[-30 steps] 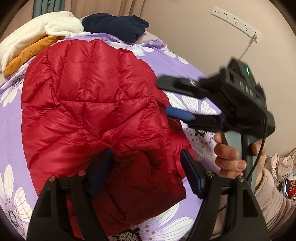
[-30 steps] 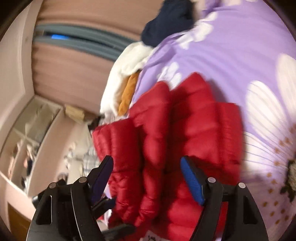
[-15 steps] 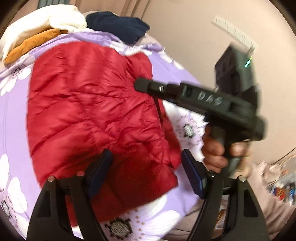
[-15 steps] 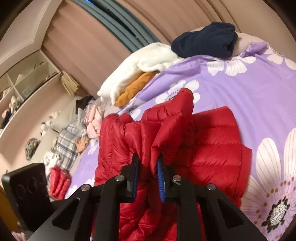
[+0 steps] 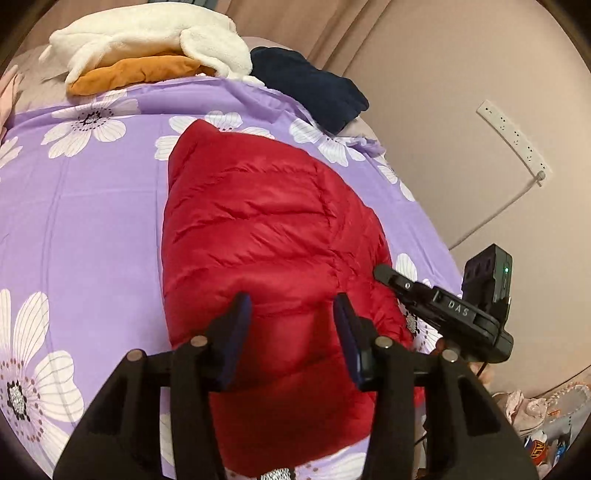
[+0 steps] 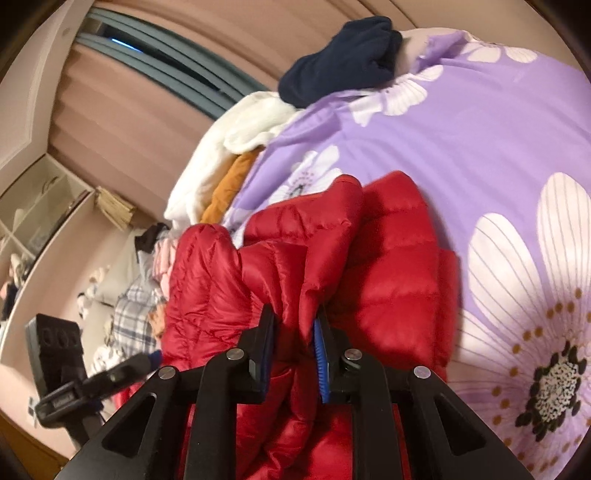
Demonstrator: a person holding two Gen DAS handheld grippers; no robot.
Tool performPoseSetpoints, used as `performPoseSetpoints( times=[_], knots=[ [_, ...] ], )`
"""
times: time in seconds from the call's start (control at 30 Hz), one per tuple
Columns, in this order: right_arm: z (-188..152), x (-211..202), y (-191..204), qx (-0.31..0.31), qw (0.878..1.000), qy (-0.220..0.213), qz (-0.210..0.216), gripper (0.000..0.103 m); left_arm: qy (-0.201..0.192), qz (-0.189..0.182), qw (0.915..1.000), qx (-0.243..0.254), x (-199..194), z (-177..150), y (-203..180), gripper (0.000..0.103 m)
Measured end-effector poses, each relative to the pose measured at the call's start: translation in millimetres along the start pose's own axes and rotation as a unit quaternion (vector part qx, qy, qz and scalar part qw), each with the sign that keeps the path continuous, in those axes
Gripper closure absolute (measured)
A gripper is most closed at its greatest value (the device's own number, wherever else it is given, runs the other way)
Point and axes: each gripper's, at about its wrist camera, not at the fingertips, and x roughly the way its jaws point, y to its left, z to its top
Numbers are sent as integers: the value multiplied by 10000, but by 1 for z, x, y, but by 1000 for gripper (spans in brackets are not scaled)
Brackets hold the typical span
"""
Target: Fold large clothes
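Red down jacket (image 5: 266, 236), lying puffed and partly folded on the purple flowered bedspread (image 5: 81, 206) of a bed, seen from the left wrist. Left hand-held gripper (image 5: 291, 325) hovering over the near hem, jaws apart, gripping nothing. Right hand-held gripper (image 5: 391, 280) reaching in at the jacket's right edge. White fleece (image 5: 147, 29), orange garment (image 5: 136, 72) and navy garment (image 5: 310, 88) heaped well apart at the far end of the bed.

From the right wrist: red down jacket (image 6: 388, 266) bunched and lifted off the bedspread (image 6: 480, 147), a thick pleat clamped between the blue pads (image 6: 318, 354) of the right hand-held gripper (image 6: 291, 336). Left hand-held gripper (image 6: 147, 360) visible low at the left, blurred.

Likely risks: slick, springy shell slipping out of the pinch; only one layer caught, leaving the fold crooked; trapped air puffing the fold open again with the near hem unheld.
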Motion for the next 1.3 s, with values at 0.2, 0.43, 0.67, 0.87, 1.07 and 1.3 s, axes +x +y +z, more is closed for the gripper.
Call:
performPoseSetpoints(
  times=[0.2,0.43,0.67,0.87,1.07,1.3],
  knots=[
    [-5,4,-4,-23,9998,31,-202,84,215,358,9983,415,26,4,-8,58],
    [-8,6,-14,180,9996,145,-183,83,376,587,9956,620,46,1,-9,57],
    [-6,-30,25,-579,9960,-217,-650,78,429,647,9949,649,45,0,-11,51],
    [-24,-56,61,-1293,9899,-386,-445,78,426,591,9955,606,45,0,-11,48],
    [-55,-32,81,-1863,9809,109,-548,78,419,573,9959,559,46,0,-11,48],
    [-73,-1,67,-2218,9659,437,-1266,78,448,605,9951,637,51,-3,-16,46]
  ],
)
